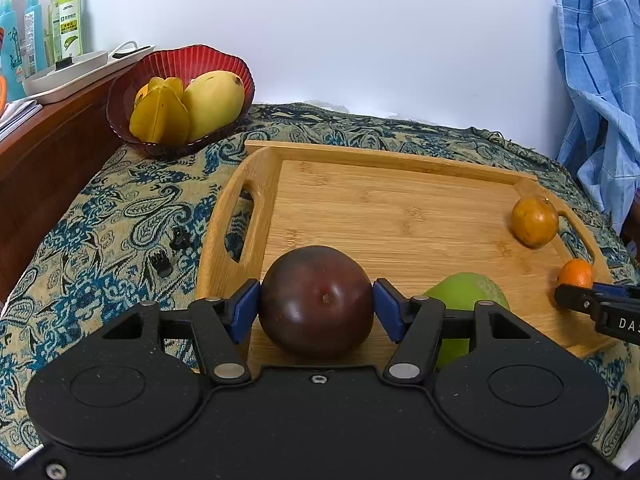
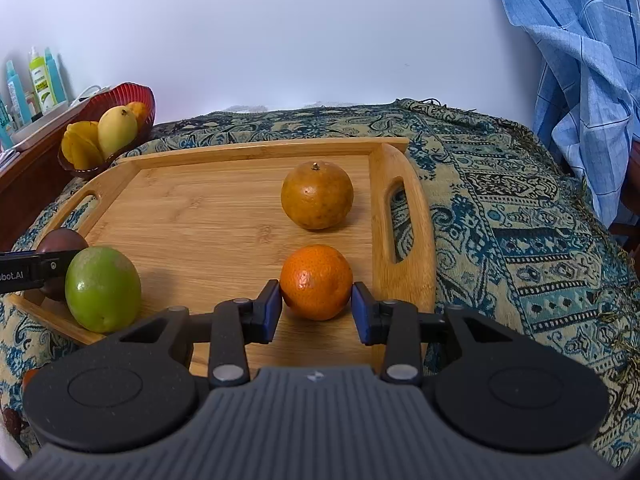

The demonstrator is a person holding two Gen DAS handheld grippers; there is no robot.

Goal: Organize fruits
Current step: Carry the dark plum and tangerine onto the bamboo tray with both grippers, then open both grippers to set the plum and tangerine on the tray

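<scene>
While the left gripper (image 1: 316,304) clamps its blue pads on the smooth, dark purple fruit (image 1: 316,300) at the near edge of the bamboo tray (image 1: 400,168), the right gripper (image 2: 316,308) flanks the pebbly small orange (image 2: 316,280) by the right handle (pads look to touch, so likely gripped). Both seem at the pick-up stage; next calls for a lift toward the ribbed red bowl (image 1: 224,56) holding the mango (image 1: 214,102) and starfruit (image 1: 160,116). A matte green fruit (image 2: 102,288) and duller orange (image 2: 317,194) wait.
</scene>
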